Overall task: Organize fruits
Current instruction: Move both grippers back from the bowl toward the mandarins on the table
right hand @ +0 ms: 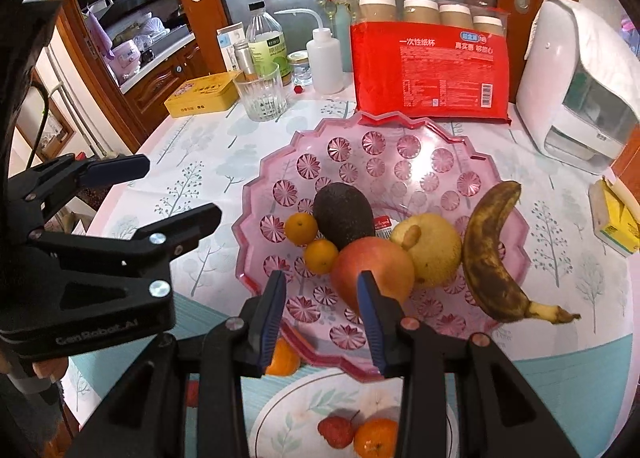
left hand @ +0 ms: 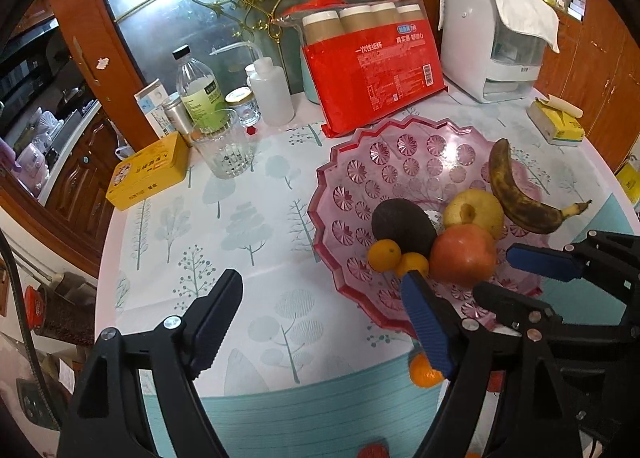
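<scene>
**A home dining corner, table set against a wooden cabinet**

This is a lived-in home. Ahead of the fingers, a table under a tree-printed tablecloth [right hand: 208,146] carries everyday household clutter: a pink plastic fruit bowl [right hand: 404,162], a drinking glass [right hand: 262,96], a red pack of paper cups [right hand: 430,66], a yellow tin [right hand: 202,94], bottles [right hand: 266,44] and a white countertop appliance [right hand: 576,86] draped with a cloth. Beyond the fingertips stands a carved wooden cabinet [right hand: 188,10] with gold-ornamented glass doors. To their left, shelves hold crockery [right hand: 132,50].
</scene>
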Tool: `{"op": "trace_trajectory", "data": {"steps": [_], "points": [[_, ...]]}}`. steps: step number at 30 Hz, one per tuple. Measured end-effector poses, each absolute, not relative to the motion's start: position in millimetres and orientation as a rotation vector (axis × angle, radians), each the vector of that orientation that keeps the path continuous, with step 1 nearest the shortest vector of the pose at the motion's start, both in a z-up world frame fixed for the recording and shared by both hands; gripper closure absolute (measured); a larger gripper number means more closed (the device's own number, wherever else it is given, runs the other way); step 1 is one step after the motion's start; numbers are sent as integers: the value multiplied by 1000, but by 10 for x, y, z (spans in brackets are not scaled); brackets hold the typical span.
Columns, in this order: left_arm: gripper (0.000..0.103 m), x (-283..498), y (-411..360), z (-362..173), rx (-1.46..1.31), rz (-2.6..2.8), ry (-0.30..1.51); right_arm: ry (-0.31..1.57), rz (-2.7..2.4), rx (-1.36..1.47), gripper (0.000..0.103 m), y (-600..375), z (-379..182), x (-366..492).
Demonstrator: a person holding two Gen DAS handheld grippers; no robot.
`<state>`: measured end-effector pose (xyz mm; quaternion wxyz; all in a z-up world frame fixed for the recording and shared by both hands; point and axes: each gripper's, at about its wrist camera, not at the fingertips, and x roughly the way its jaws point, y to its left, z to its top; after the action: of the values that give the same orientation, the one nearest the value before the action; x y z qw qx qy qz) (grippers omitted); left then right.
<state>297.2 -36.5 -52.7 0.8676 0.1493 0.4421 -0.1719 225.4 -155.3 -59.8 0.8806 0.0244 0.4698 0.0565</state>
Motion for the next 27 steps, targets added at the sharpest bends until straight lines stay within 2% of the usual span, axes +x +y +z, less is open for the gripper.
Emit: {"op": "trace_trajectory", "data": {"steps": [17, 27], "points": [[20, 2326, -289, -11, 265, -356, 852, 864, 106, 41, 66, -1620, 25, 1614], [20, 1943, -349, 133, 238, -376, 829, 836, 73, 7, 66, -1696, 152, 1195]]}}
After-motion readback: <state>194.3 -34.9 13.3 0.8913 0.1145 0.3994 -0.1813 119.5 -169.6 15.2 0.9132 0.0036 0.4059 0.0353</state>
